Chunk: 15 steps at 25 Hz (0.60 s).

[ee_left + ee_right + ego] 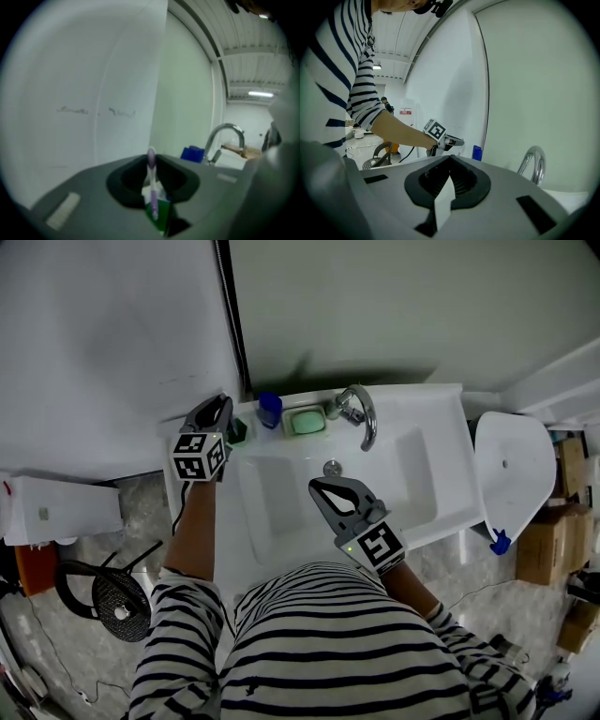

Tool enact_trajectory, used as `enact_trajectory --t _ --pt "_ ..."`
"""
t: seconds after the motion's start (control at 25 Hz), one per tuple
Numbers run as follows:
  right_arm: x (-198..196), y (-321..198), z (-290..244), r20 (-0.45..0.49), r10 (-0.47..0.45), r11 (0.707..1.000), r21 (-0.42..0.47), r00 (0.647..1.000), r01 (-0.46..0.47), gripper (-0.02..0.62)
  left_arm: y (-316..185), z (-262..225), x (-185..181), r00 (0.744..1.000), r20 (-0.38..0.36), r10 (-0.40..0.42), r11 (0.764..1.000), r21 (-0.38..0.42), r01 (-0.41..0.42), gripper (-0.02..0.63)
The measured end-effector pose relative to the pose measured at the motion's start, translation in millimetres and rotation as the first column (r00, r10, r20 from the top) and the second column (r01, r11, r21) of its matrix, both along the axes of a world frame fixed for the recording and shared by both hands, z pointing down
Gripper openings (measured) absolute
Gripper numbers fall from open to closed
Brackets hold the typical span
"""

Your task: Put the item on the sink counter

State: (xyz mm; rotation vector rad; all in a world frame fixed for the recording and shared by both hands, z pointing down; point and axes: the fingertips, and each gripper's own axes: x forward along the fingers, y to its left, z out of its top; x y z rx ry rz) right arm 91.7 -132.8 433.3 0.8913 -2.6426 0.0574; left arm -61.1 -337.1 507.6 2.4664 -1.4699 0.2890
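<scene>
At sink counter (442, 432), left tool (223, 401) clamping toothbrush (152, 183)

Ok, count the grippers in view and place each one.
2. The left gripper is at the back left corner of the sink, shut on a toothbrush; the right gripper is over its middle, shut and empty.

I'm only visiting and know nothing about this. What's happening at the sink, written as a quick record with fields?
Place: white sink with faucet, against a wall
Person: striped top, a gripper in each hand
Left gripper: at the counter's back left corner, jaws shut on a slim purple item, possibly a toothbrush
Right gripper: over the basin, jaws shut, empty
On the counter: blue container, green soap dish
Task state: item not yet released
</scene>
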Motion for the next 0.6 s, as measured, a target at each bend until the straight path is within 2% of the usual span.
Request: enact_trajectory --t 0.32,0.48,0.6 --pt "-2.3 -3.0 0.0 -0.009 -0.005 1.0 0.003 1.0 0.005 0.008 -0.2 8.1 0.6 1.0 -0.023 0.004 1.0 0.006 -0.003 0.068" --pt "-3.2 -3.5 -3.5 -0.006 -0.004 1.0 0.016 1.0 0.004 0.008 2.1 9.8 2.6 1.0 -0.013 0.025 1.0 0.008 -0.025 0.156" --pt "-3.3 -2.5 -4.4 0.0 -0.003 1.0 0.018 1.0 0.003 0.008 5.2 8.4 2.2 0.999 -0.004 0.035 0.999 0.014 -0.035 0.177"
